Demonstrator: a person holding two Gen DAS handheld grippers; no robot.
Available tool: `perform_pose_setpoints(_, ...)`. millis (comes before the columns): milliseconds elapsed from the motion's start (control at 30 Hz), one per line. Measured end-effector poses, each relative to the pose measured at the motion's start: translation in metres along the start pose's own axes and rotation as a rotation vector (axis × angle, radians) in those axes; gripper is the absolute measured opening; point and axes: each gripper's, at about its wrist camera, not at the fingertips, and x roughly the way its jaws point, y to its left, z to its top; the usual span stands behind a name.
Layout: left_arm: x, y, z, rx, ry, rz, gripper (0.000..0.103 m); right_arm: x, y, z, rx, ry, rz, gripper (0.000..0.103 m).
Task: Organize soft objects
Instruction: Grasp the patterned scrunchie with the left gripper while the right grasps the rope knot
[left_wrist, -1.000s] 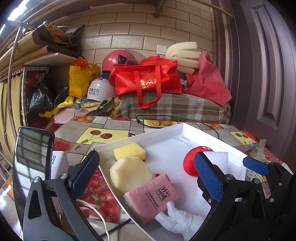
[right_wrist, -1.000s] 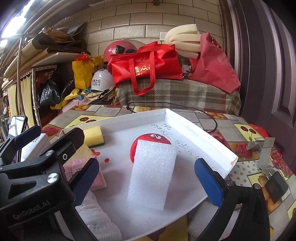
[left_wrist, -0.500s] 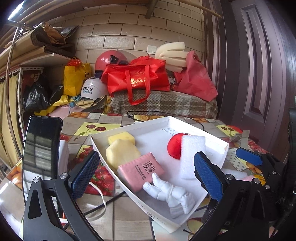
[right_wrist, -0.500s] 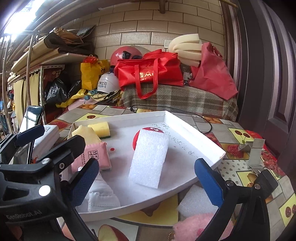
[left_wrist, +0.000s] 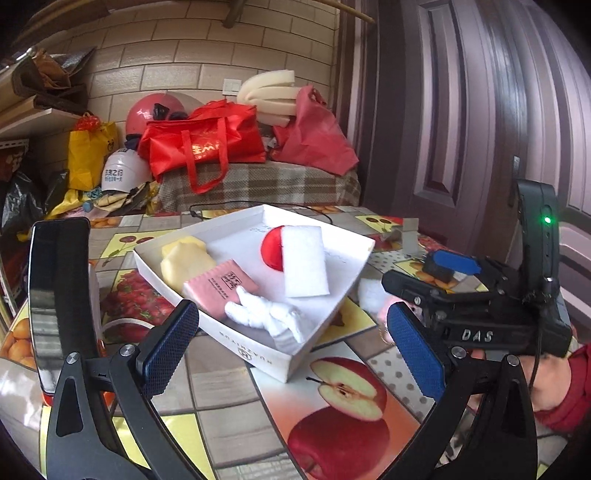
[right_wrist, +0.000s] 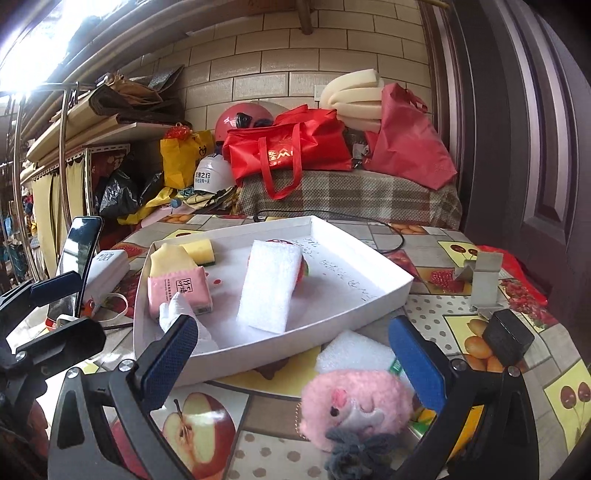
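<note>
A white tray (left_wrist: 258, 360) (right_wrist: 369, 314) on the fruit-print table holds a white foam block (left_wrist: 304, 260) (right_wrist: 269, 291), a red ball (left_wrist: 271, 247), a pale yellow sponge (left_wrist: 183, 260) (right_wrist: 168, 260), a pink pouch (left_wrist: 221, 286) (right_wrist: 179, 291) and a white figure (left_wrist: 273, 317). Outside the tray's near edge lie a pink plush toy (right_wrist: 356, 404) and a second white foam piece (right_wrist: 354, 356). My right gripper (right_wrist: 291, 363) is open, the plush low between its fingers. My left gripper (left_wrist: 291, 358) is open and empty over the tray's near corner.
A phone (left_wrist: 59, 295) stands upright at the left beside a white box (right_wrist: 107, 269). A black adapter (right_wrist: 508, 338) and a grey bracket (right_wrist: 482, 280) sit at the right. Red bags (right_wrist: 291, 151), helmets and foam rolls crowd the back bench. A dark door (left_wrist: 480, 110) is to the right.
Both grippers have pulled back from the tray and risen. The foam block stays in the tray. The pink plush and second foam piece have come into the right wrist view.
</note>
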Motion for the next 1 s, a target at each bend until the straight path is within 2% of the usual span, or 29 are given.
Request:
perform_pose_setpoints(233,-0.011,-0.032,-0.018,0.091,0.175,-0.271,0.103,-0.026,-0.073,-0.020,0.085,0.111,-0.094,0.103)
perform_pose_setpoints(333,-0.016,-0.055,-0.027,0.160,0.258,-0.373,0.103,-0.037,-0.104,-0.034,0.124,0.193,-0.080,0.103)
perform_pose_setpoints(400,-0.022,-0.073,-0.034,0.235,0.296,-0.414,0.103,-0.045,-0.119,-0.044,0.153,0.251,-0.043,0.103)
perform_pose_setpoints(500,-0.029,-0.100,-0.045,0.353,0.336,-0.429,0.103,-0.054,-0.131,-0.053,0.190,0.299,0.006,0.103)
perform_pose_setpoints(600,-0.022,-0.114,-0.054,0.431,0.394,-0.384,0.102,-0.049,-0.132,-0.056,0.196,0.345,0.012,0.103)
perform_pose_setpoints(633,-0.018,-0.115,-0.057,0.443,0.416,-0.372,0.099,-0.045,-0.130,-0.057,0.190,0.367,0.011,0.103)
perform_pose_setpoints(667,-0.015,-0.115,-0.059,0.447,0.435,-0.373,0.096,-0.041,-0.128,-0.059,0.177,0.391,0.009,0.101)
perform_pose_setpoints(733,-0.012,-0.113,-0.061,0.439,0.458,-0.376,0.094,-0.032,-0.122,-0.061,0.145,0.435,0.006,0.082)
perform_pose_setpoints(1000,-0.004,-0.108,-0.063,0.418,0.494,-0.375,0.094,-0.018,-0.108,-0.061,0.059,0.481,-0.010,0.078)
